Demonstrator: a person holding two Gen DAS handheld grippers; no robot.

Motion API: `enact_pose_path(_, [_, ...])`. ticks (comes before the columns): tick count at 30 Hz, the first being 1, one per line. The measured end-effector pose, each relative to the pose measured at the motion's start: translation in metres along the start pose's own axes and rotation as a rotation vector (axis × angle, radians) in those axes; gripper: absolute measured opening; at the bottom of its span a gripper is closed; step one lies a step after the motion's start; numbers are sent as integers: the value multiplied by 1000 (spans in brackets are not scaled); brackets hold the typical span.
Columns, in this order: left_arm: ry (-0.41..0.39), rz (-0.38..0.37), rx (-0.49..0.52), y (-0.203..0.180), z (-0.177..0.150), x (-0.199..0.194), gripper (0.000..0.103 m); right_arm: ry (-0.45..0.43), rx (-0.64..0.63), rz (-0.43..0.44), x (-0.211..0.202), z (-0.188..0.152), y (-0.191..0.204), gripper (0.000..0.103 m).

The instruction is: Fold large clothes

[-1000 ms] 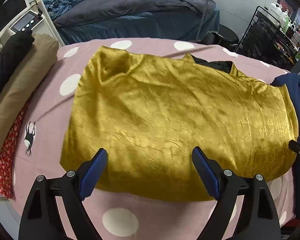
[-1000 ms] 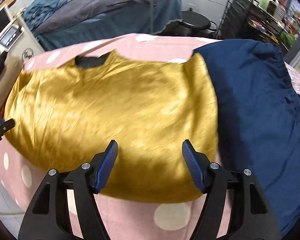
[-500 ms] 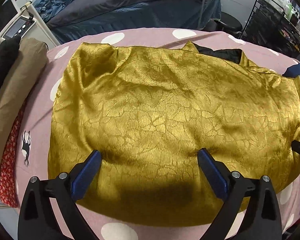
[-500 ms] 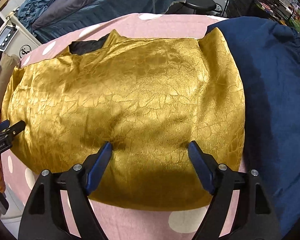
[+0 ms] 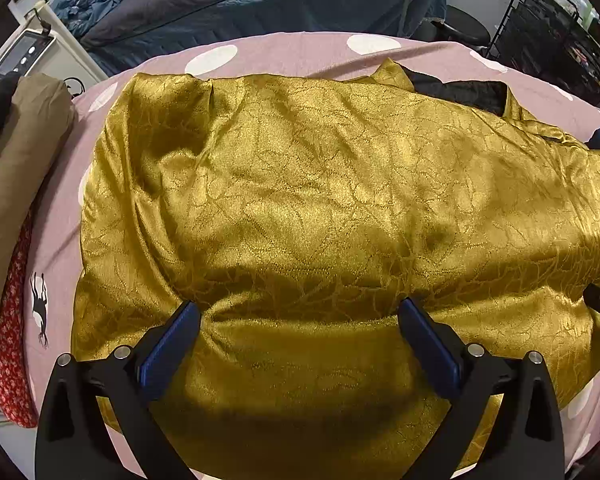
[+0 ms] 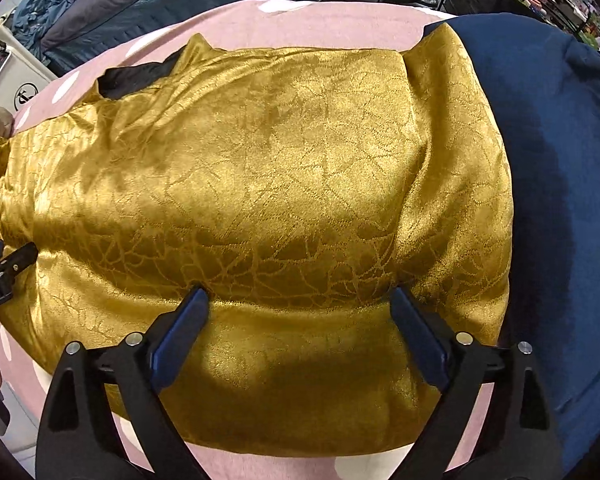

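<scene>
A large shiny gold garment (image 5: 340, 208) with a black lining at its neck (image 5: 460, 92) lies spread flat on a pink polka-dot bed cover (image 5: 292, 52). It also fills the right wrist view (image 6: 268, 184). My left gripper (image 5: 300, 312) is open, its blue-padded fingertips pressing on the cloth near the garment's near edge, left half. My right gripper (image 6: 300, 300) is open the same way on the right half. The left gripper's tip shows at the left edge of the right wrist view (image 6: 8, 264). Neither holds cloth.
A navy blue garment (image 6: 560, 160) lies right of the gold one. Rolled tan and black fabrics (image 5: 16, 168) and a red patterned cloth (image 5: 10, 340) lie along the left. A second bed with dark bedding (image 5: 260, 4), a white appliance (image 5: 24, 56) and a black wire rack (image 5: 552, 40) stand behind.
Both grippers have moved forward and down onto the gold garment, from above its near edge to touching the cloth. Both stay open.
</scene>
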State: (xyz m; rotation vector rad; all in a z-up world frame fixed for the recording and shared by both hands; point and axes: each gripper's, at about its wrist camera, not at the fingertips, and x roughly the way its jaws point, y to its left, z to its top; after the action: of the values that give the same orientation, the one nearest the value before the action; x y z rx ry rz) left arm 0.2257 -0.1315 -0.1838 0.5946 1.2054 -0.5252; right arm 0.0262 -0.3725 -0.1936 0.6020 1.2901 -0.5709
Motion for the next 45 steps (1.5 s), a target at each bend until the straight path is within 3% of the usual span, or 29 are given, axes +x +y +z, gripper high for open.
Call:
enact_pose_path(4, [-26,-1,-26,-1,1,-18,96,-1,8,-6,-5,1,-1,93])
enact_pose_path(9, [-83,-16,-34,-3,-12,-54,96,-64,23,1,-38,-5,-1,93])
enact_pose_path(19, [-57,-11,-5,-18,-55,-102,96,-3,-19,12,-82,-41,20,93])
enact_pose_path(33, [-4,-13,13,-26,-75,-120,96,-5,-62,1,-119,-64,38,93])
enact_pose_path(37, [23,-15,12,-28,-71,-121,96,-6,-56,3,-124,-63,38,93])
enact_pose_path(45, [75,51,47,-31,-49,-121,96,15,-87,-24,-125,-51,44,93])
